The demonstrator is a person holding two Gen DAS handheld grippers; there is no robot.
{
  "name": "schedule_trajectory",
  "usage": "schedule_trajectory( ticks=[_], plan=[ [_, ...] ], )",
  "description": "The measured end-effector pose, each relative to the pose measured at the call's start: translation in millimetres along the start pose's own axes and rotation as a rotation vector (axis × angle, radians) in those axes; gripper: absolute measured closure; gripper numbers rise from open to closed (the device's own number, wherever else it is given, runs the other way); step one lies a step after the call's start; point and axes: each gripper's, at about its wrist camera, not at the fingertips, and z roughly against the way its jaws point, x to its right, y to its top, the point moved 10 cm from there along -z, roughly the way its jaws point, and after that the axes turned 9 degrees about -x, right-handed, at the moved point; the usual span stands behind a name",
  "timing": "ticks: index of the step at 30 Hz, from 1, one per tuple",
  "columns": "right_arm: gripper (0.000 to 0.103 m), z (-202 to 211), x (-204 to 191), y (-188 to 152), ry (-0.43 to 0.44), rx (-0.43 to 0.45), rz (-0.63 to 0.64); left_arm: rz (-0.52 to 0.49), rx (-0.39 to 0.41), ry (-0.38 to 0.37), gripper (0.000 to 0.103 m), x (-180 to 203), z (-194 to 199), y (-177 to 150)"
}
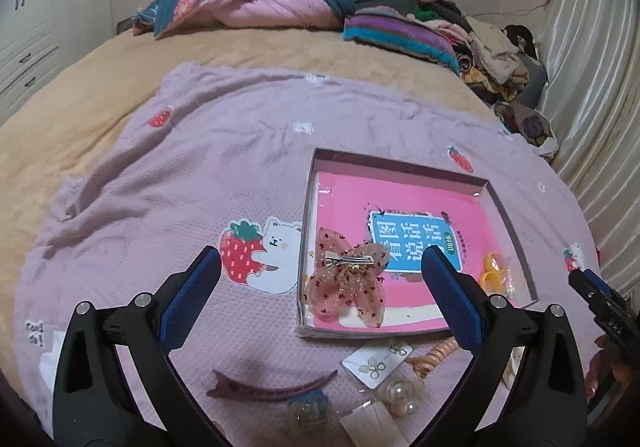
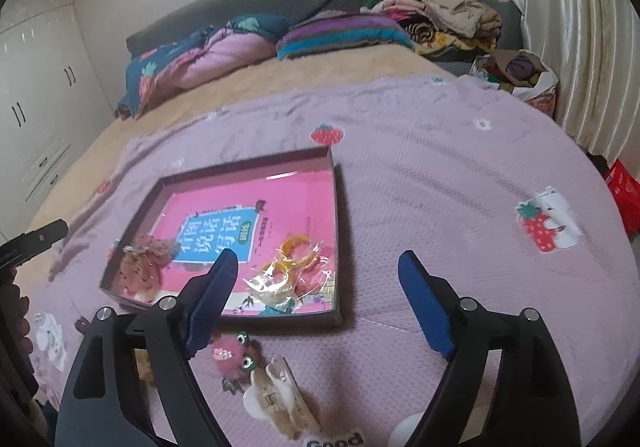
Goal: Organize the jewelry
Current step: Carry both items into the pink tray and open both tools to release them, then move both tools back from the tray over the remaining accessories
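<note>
Both tools, left (image 1: 320, 287) and right (image 2: 316, 299), gape wide and empty, so sorting stands mid-way; next, I judge, close on the clip (image 1: 272, 391) beneath the left tool for the tray (image 1: 308, 239).

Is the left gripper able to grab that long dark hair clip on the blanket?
Probably yes. The left gripper is open and empty, and the hair clip lies bare on the blanket just below it, nothing covering it.

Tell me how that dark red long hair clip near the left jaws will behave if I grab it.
The hair clip is thin and curved, so it probably stays stiff but may pivot if gripped near one end. It looks light, lying flat on the blanket, unlikely to roll.
</note>
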Motion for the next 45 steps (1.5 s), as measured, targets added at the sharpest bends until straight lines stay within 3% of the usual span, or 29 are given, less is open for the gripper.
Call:
schedule_trajectory(
  ticks=[20,34,45],
  plan=[
    [0.018,95,-20,-11,0.03,0.133,0.042,-0.029,0.062,-0.047,0.009,15,69,-26],
    [0.017,122,-32,-36,0.04,0.156,0.081,-0.037,0.074,-0.061,0.009,13,90,-55],
    [0.017,122,-45,-60,0.048,0.13,0.124,-0.028,0.034,-0.06,0.009,3,85,-86]
  ],
)
